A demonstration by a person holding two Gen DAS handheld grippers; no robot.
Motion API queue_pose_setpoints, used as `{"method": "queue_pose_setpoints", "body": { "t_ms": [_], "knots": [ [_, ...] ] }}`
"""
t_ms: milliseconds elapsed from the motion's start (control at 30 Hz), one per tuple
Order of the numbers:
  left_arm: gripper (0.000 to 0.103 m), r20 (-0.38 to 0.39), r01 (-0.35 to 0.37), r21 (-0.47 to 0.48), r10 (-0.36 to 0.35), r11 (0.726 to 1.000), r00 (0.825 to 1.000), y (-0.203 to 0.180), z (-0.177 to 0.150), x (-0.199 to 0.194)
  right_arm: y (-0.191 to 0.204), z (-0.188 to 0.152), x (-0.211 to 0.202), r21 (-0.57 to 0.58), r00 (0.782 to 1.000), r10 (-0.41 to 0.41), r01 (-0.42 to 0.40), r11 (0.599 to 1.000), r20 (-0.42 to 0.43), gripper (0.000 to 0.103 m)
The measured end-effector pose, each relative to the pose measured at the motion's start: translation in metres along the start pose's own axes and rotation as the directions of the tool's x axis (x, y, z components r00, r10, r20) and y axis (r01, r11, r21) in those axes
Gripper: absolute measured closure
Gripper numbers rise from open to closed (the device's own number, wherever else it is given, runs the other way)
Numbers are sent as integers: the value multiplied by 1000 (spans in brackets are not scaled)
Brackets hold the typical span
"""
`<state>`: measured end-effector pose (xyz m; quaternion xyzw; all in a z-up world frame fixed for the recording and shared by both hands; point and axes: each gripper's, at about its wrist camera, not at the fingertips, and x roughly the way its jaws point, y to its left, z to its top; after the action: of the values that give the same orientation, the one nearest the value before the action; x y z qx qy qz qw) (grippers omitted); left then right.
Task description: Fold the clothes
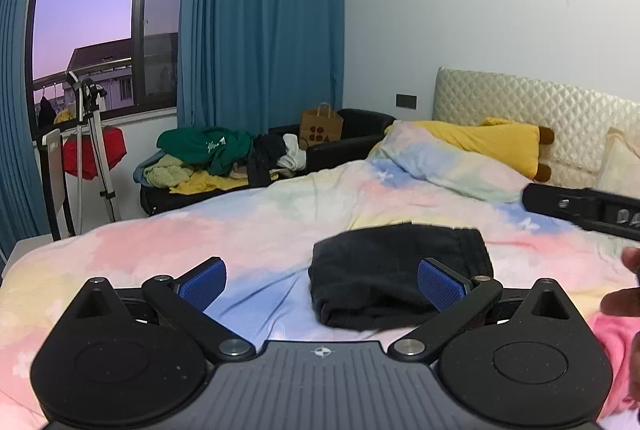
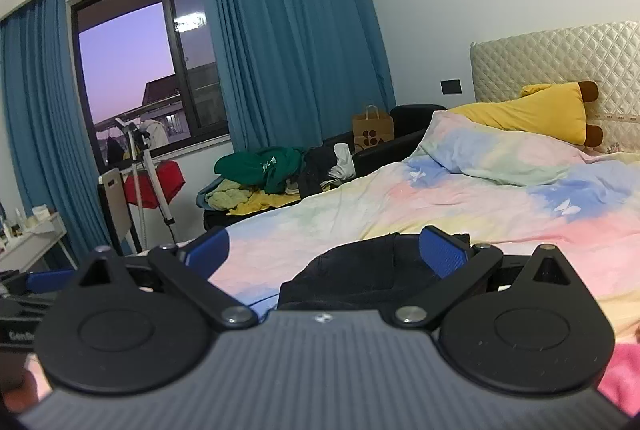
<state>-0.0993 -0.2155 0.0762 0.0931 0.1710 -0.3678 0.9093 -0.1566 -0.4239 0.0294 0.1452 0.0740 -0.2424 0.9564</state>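
A dark folded garment (image 1: pixel 400 274) lies on the pastel bedspread (image 1: pixel 256 230), just ahead of my left gripper (image 1: pixel 322 284), which is open and empty; its right blue pad (image 1: pixel 440 286) overlaps the garment in view. In the right wrist view the same garment (image 2: pixel 360 274) lies under and ahead of my right gripper (image 2: pixel 326 250), which is open and empty. The right gripper's body (image 1: pixel 584 208) shows at the right edge of the left wrist view. The left gripper's blue finger (image 2: pixel 48 280) shows at the left edge of the right wrist view.
A pile of clothes (image 1: pixel 212 160) with a green top lies on a black sofa (image 1: pixel 352 138) beyond the bed. A paper bag (image 1: pixel 320 128), a yellow plush pillow (image 1: pixel 492 142), a quilted headboard (image 1: pixel 540 106) and a stand (image 1: pixel 92 150) by the window are in view. Pink cloth (image 1: pixel 612 346) lies at right.
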Motion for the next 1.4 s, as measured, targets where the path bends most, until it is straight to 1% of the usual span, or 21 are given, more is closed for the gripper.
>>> {"method": "queue_pose_setpoints", "body": {
  "t_ms": [133, 300, 467, 600, 700, 1167, 1400],
  "knots": [
    [0, 3, -12, -13, 12, 1000, 1000, 9, -17, 0, 16, -26, 6, -38, 1000, -20, 20, 999, -2, 0],
    [0, -1, -22, -39, 22, 999, 1000, 24, -35, 14, 28, -59, 18, -61, 999, -47, 46, 997, -16, 0],
    [0, -43, -22, -70, 19, 997, 999, 41, -59, 29, 38, -91, 34, -118, 996, -86, 82, 990, -27, 0],
    [0, -69, -34, -76, 28, 997, 997, 51, -73, 36, 42, -107, 41, -115, 993, -113, 107, 988, -42, 0],
    [0, -77, -33, -80, 27, 996, 997, 55, -77, 37, 43, -110, 41, -116, 989, -144, 140, 983, -31, 0],
    [0, -100, -35, -110, 24, 993, 995, 63, -85, 47, 41, -116, 43, -128, 978, -205, 197, 972, -46, 0],
    [0, -103, -33, -106, 22, 994, 994, 56, -86, 47, 38, -117, 42, -116, 976, -214, 208, 971, -38, 0]
  ]
}}
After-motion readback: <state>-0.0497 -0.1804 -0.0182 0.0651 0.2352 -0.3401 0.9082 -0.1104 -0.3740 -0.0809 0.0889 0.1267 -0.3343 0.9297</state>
